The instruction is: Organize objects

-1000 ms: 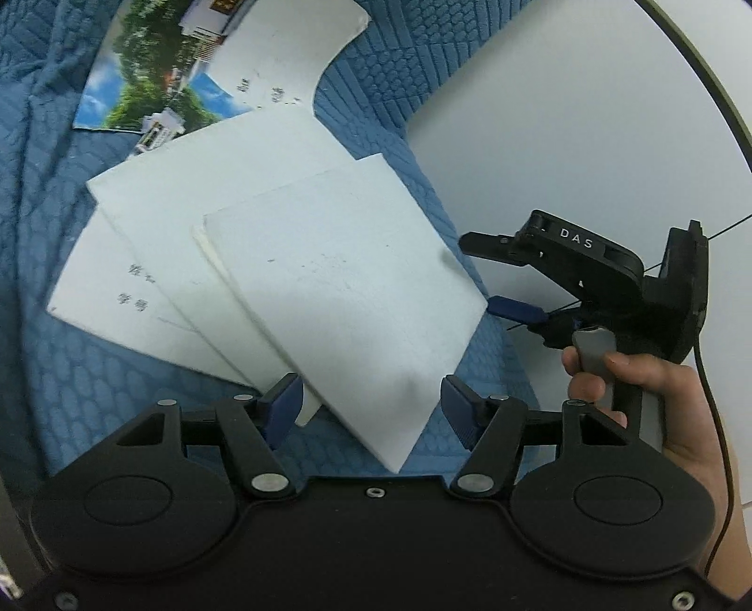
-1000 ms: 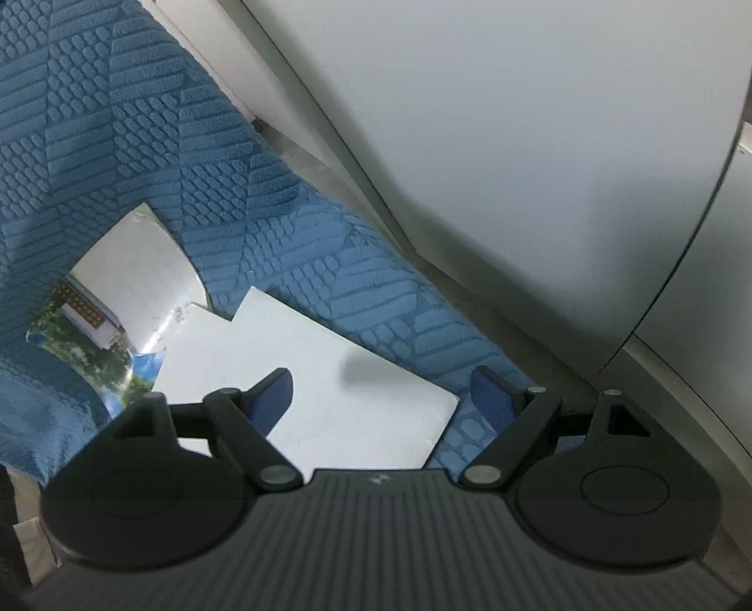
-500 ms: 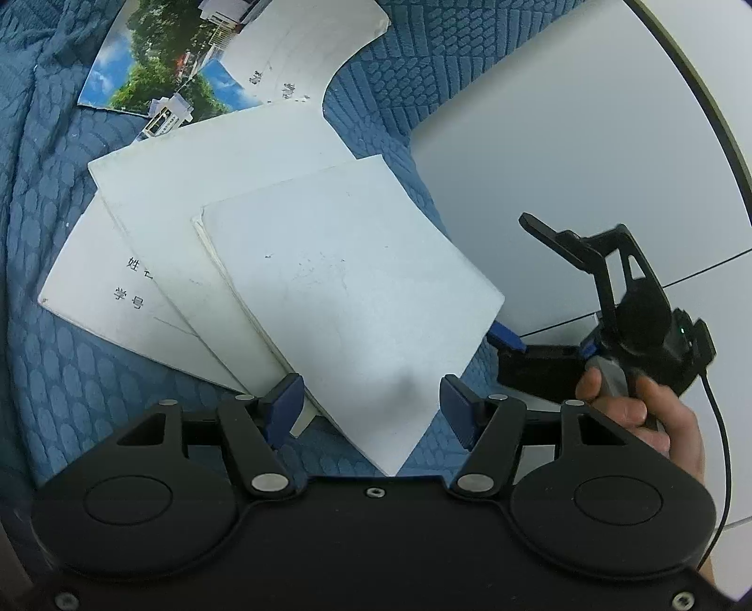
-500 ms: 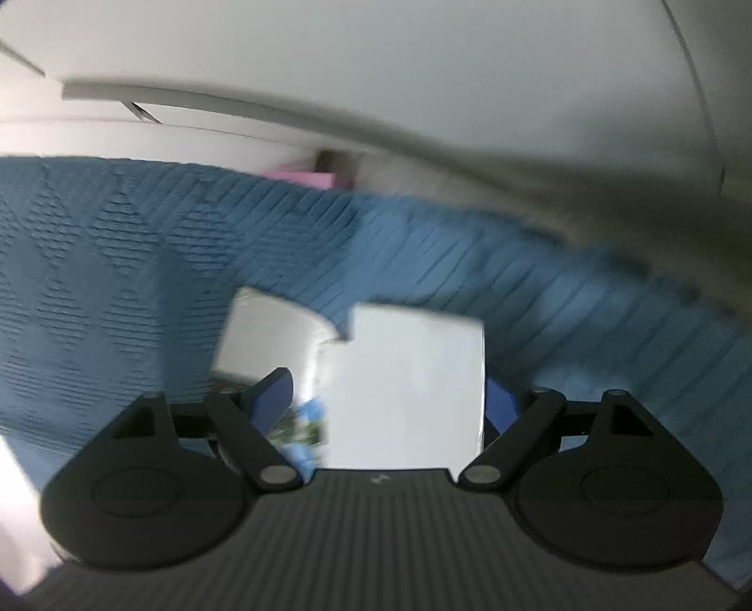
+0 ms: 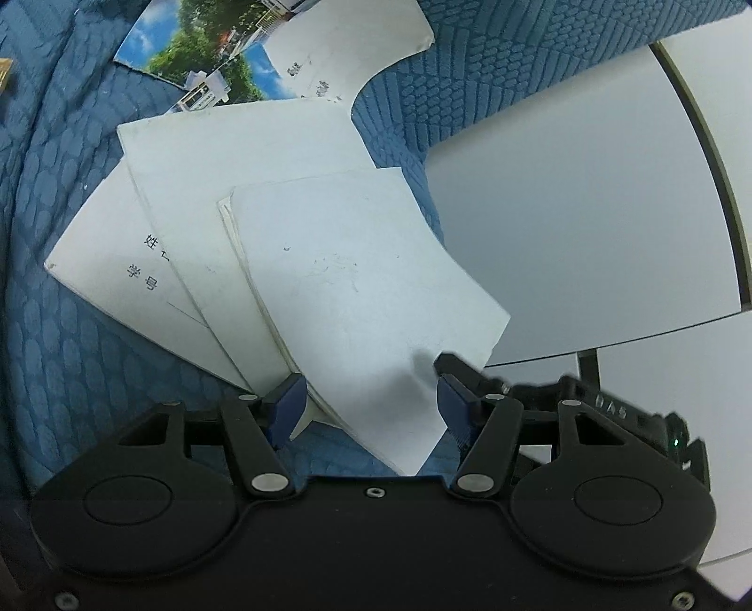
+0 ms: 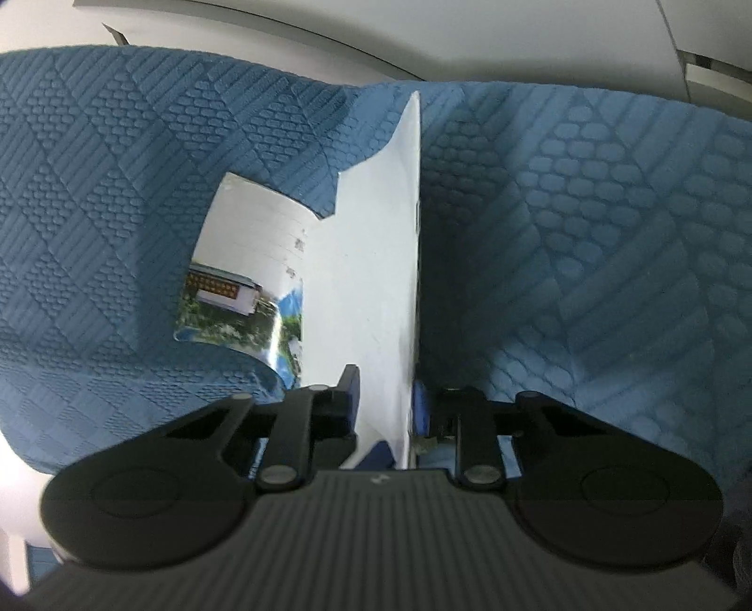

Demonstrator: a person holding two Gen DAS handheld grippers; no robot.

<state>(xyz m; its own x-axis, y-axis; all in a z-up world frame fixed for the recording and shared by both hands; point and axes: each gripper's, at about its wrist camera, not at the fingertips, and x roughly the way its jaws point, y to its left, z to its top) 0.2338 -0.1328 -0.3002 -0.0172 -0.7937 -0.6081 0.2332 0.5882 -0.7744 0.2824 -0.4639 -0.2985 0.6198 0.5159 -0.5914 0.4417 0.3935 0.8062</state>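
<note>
Edge-on, top booklet between just-closing right tongs, pad contact hidden; left tongs spread.

A blue quilted cloth covers the bench, embossed with diamonds, stripes and pebble shapes; it bulges in soft folds at the left. In the right wrist view the same cloth fills most of the picture, with the pattern running in large diamonds. Past its edge, in the left wrist view, lies a smooth pale grey surface crossed by a dark curved seam. A pale wall shows above the cloth in the right wrist view.
</note>
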